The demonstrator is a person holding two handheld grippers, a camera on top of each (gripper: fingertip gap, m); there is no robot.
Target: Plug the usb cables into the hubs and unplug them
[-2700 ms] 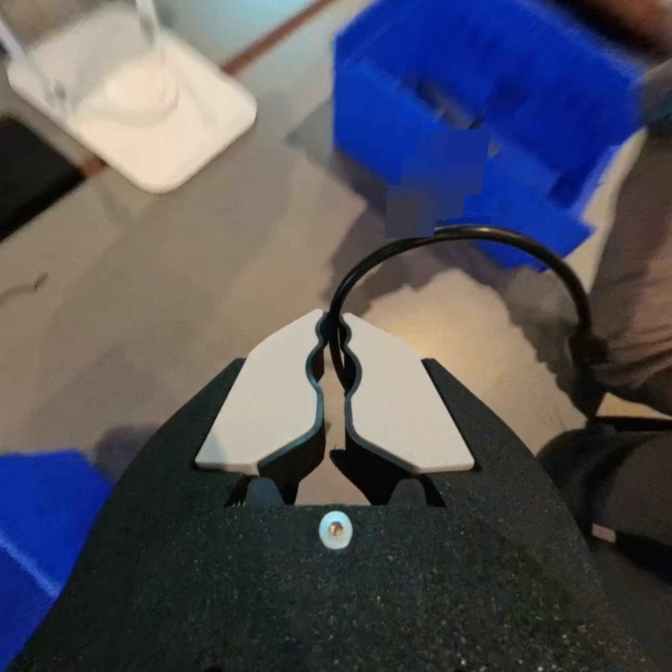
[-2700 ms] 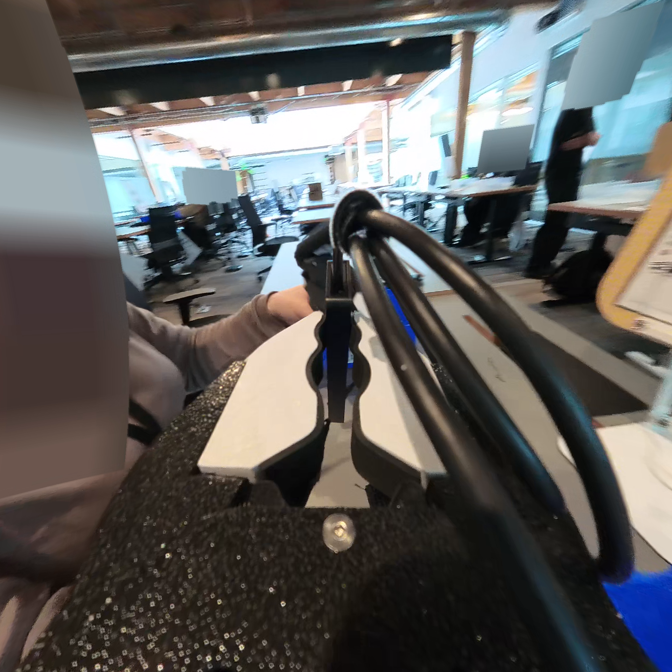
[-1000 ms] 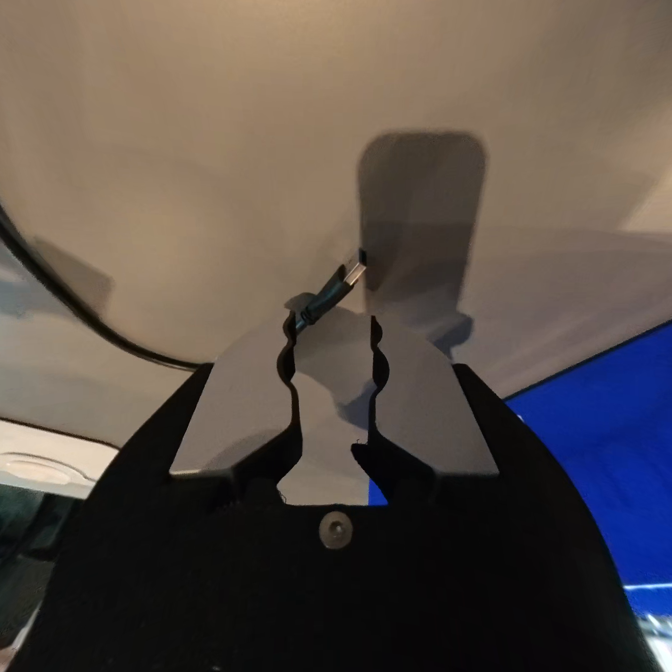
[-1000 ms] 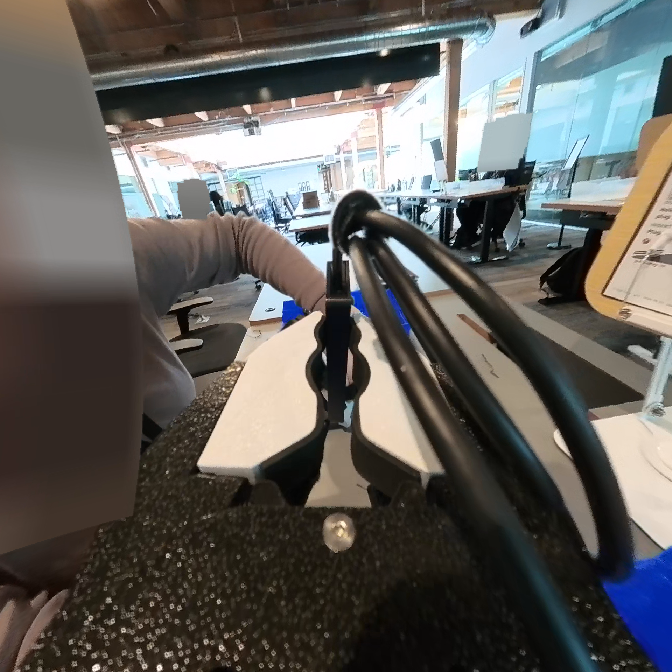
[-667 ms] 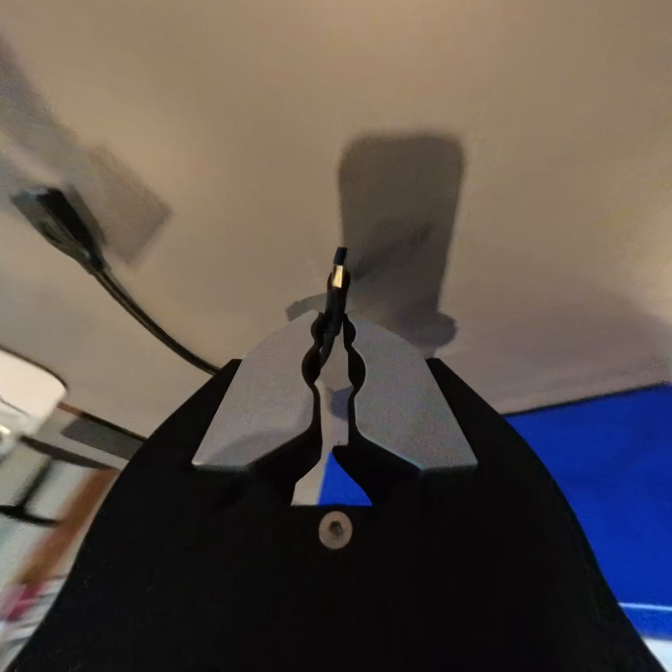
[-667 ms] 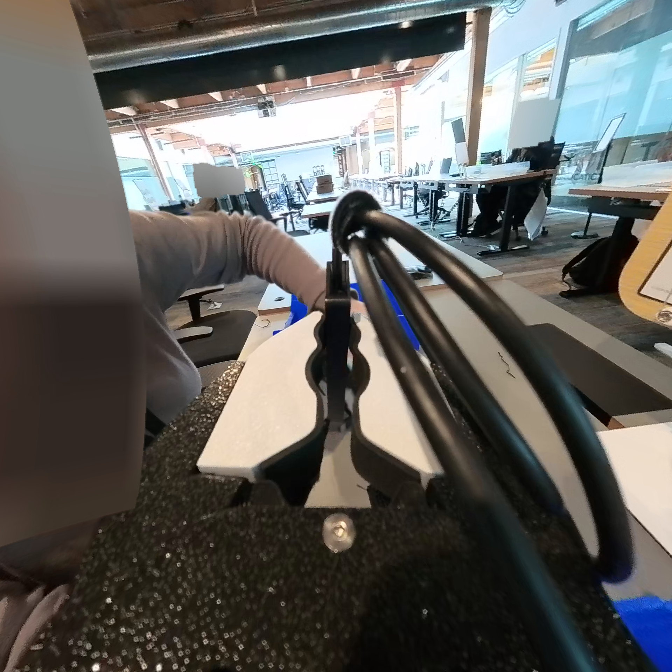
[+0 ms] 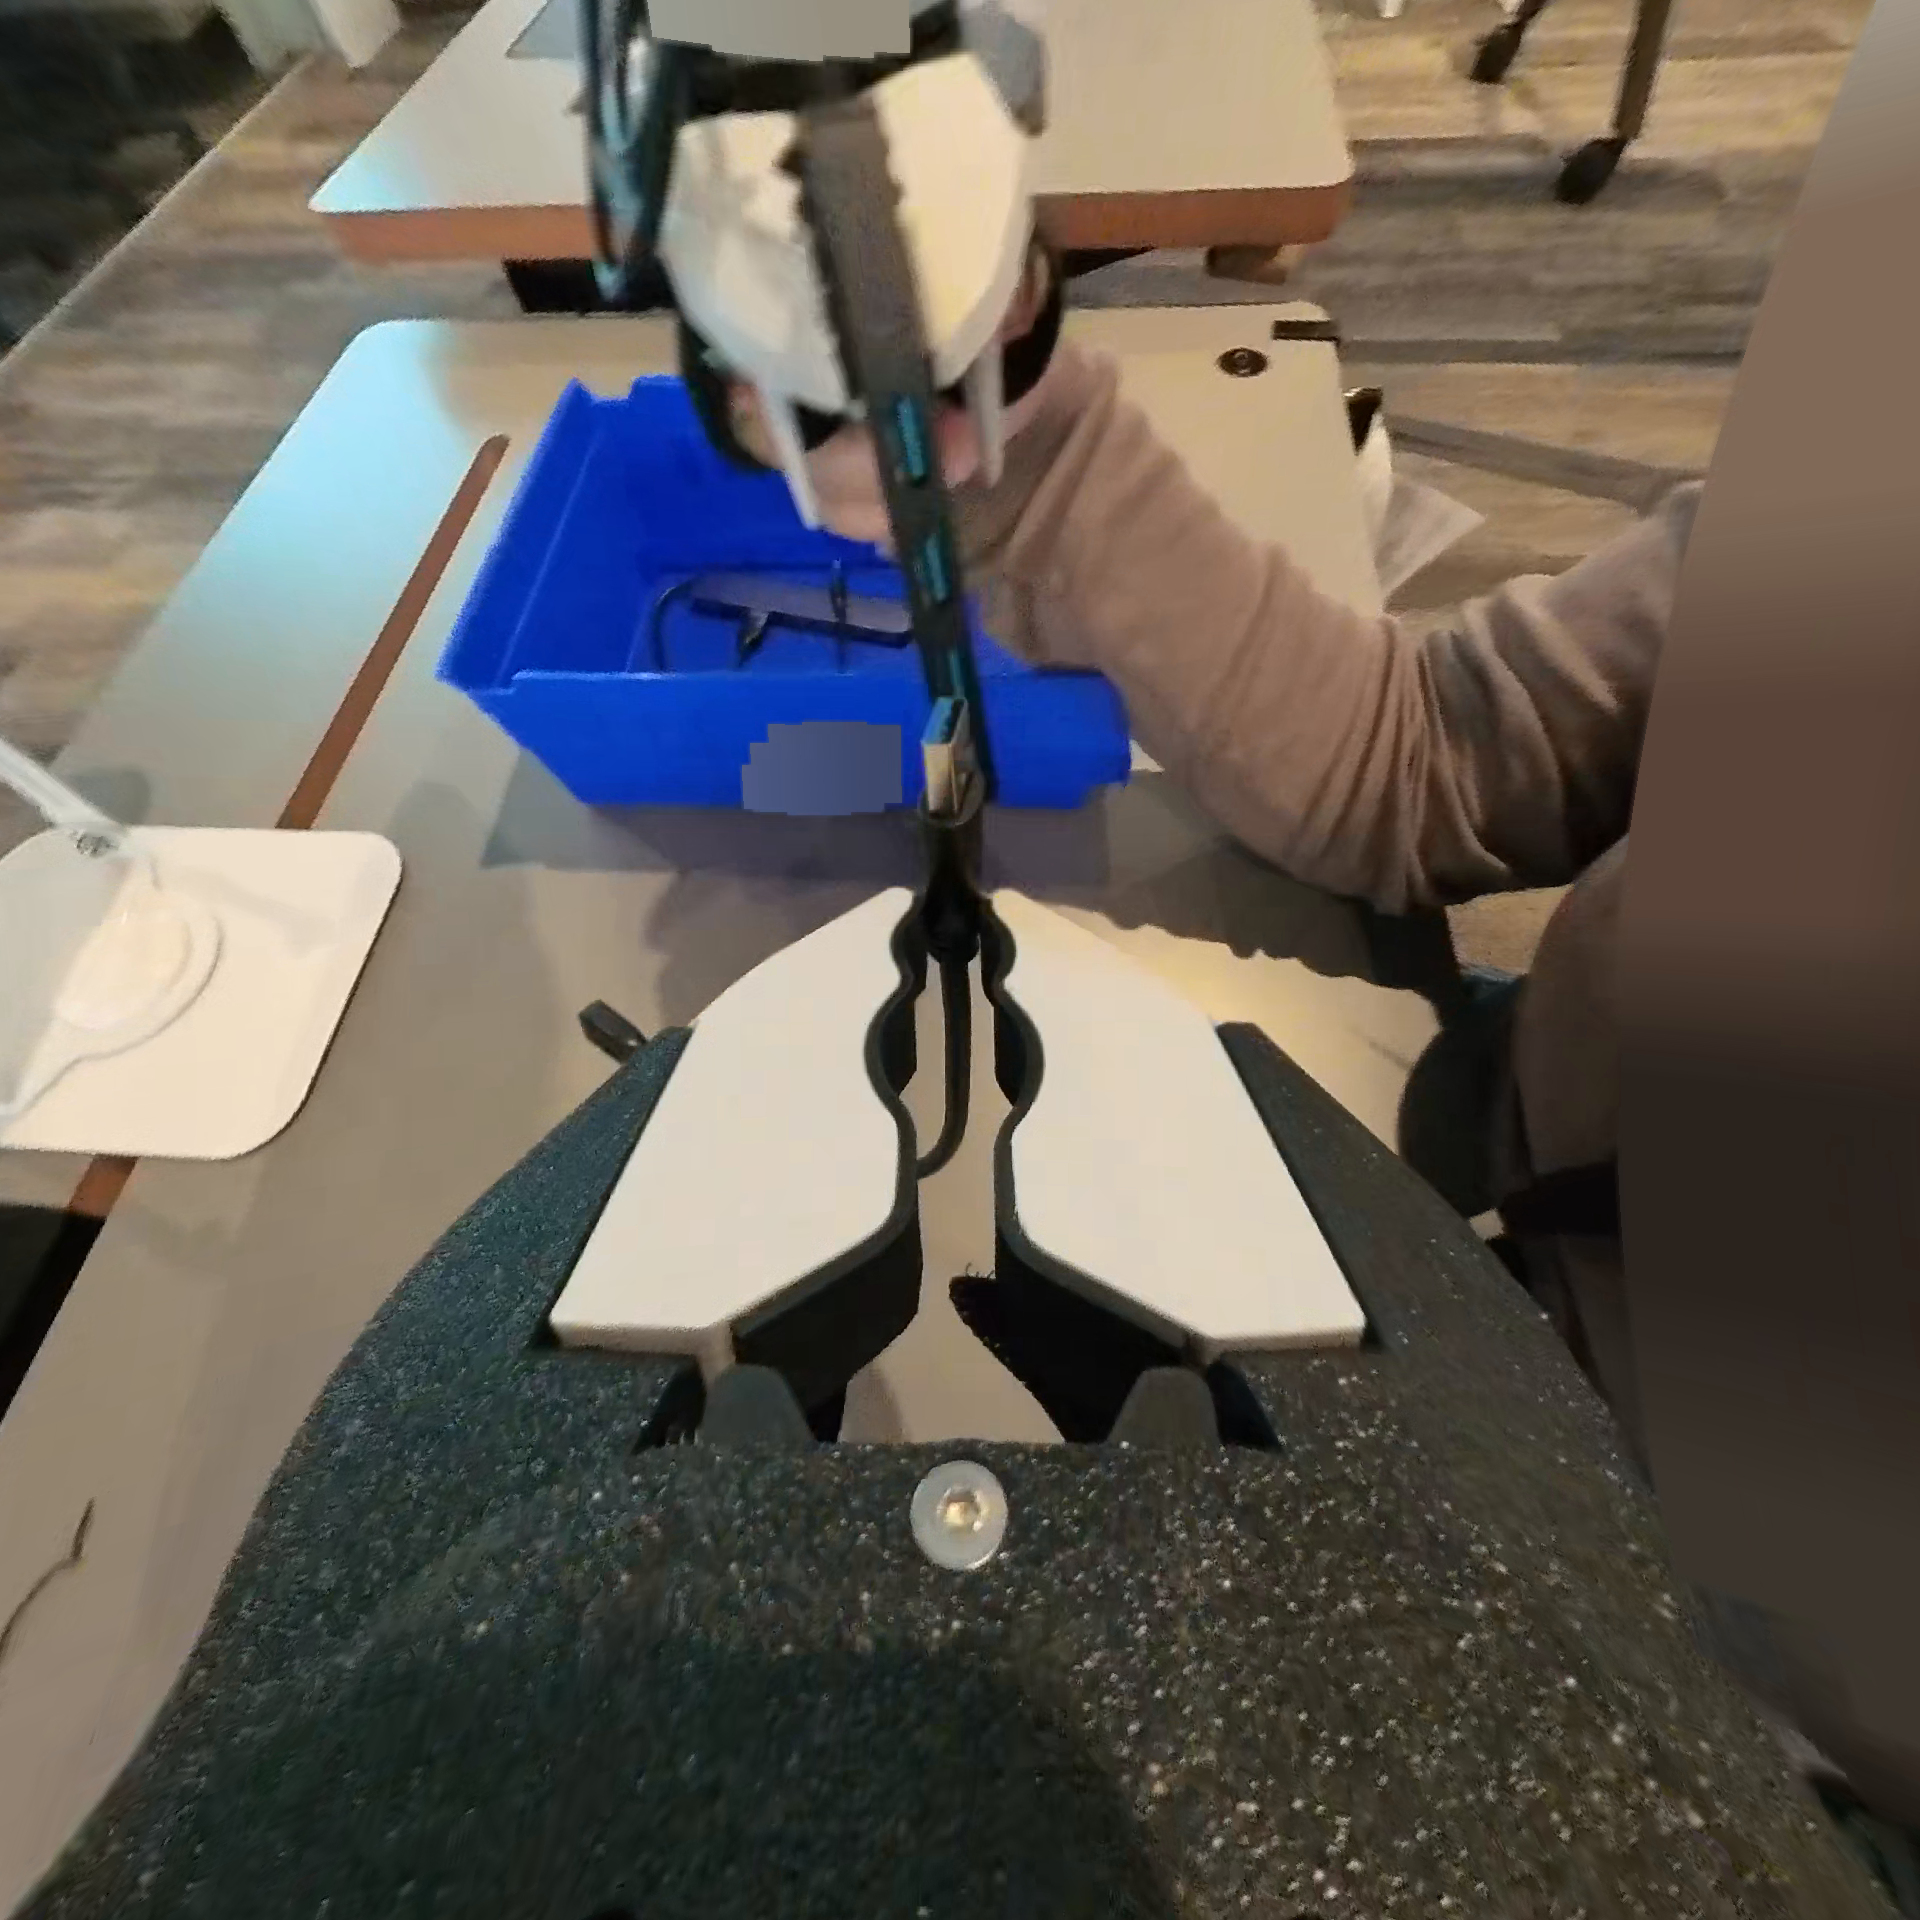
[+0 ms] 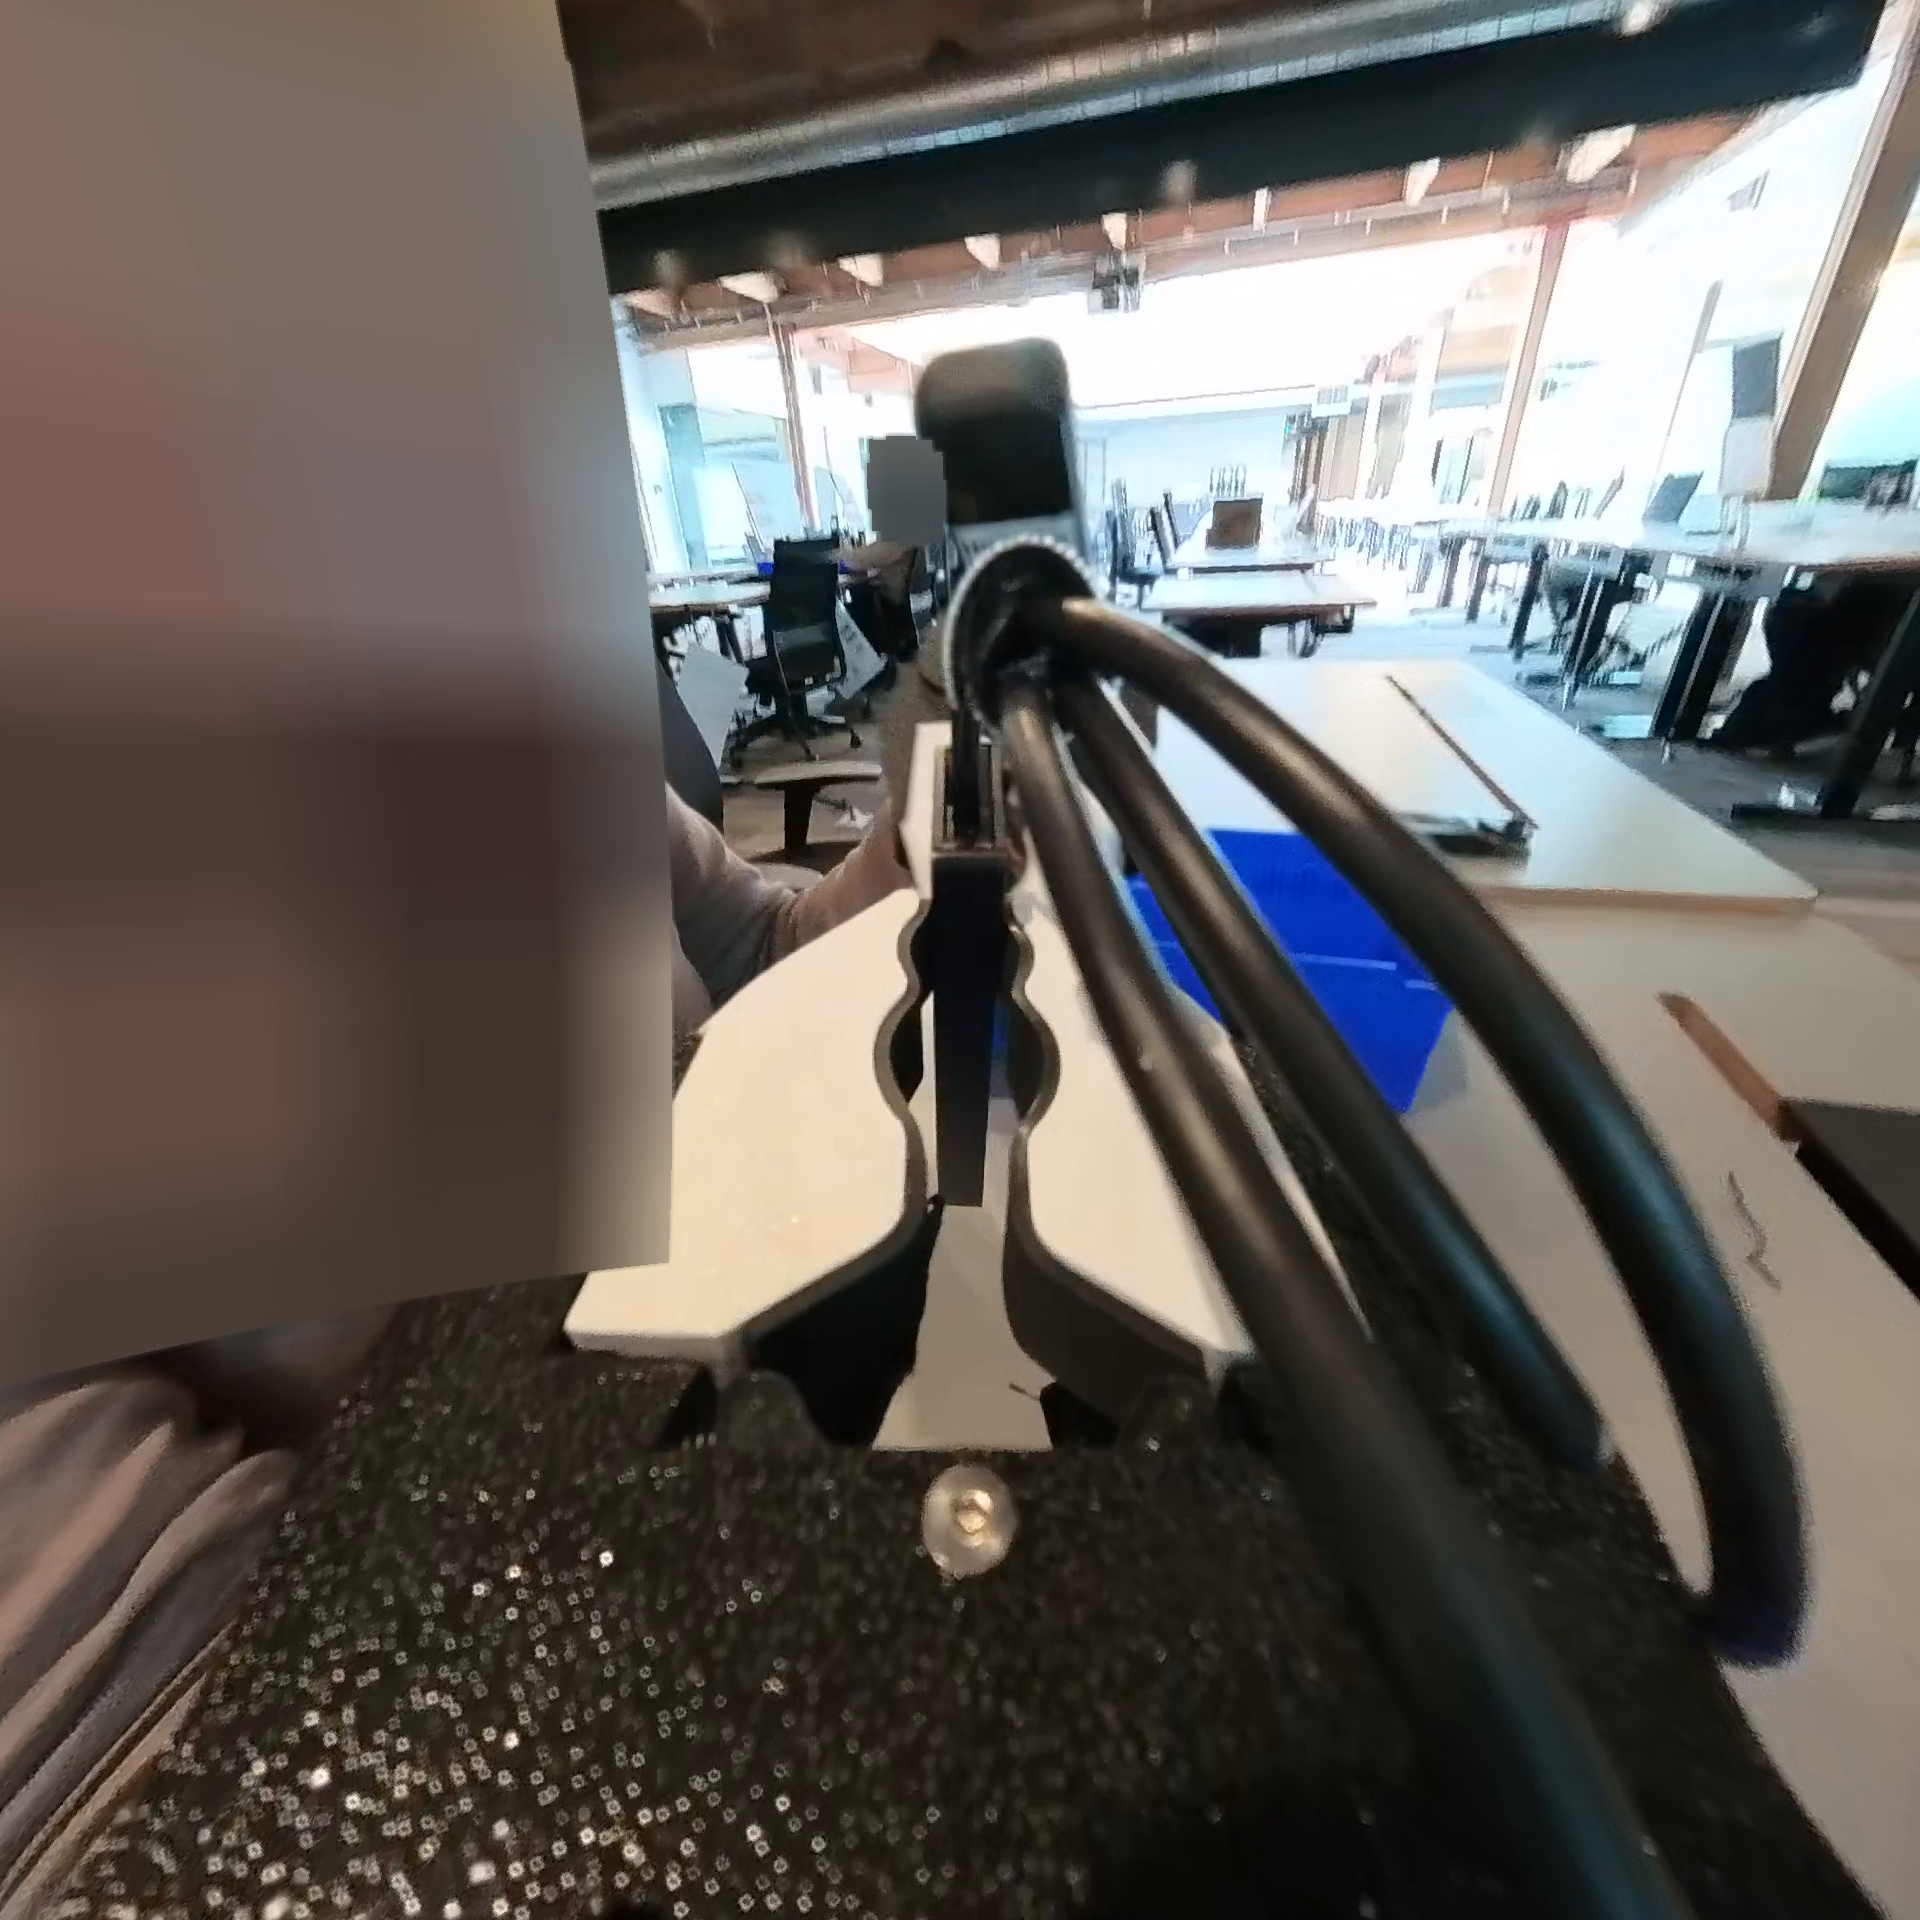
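Both tongs are clamped: left tongs (image 7: 948,914) pinch the usb cable (image 7: 951,764), its plug just beside the hub (image 7: 914,457) gripped in the right tongs (image 8: 961,925).

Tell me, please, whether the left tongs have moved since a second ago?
Yes. The left tongs, shut on the USB plug, were low over the bare table; now they are raised, facing the blue bin and the hub.

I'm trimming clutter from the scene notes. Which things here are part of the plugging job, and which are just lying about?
In the job:
left gripper, shut on the USB cable
right gripper, shut on the USB hub

Lying about:
blue bin
white stand base
loose black cables inside the bin
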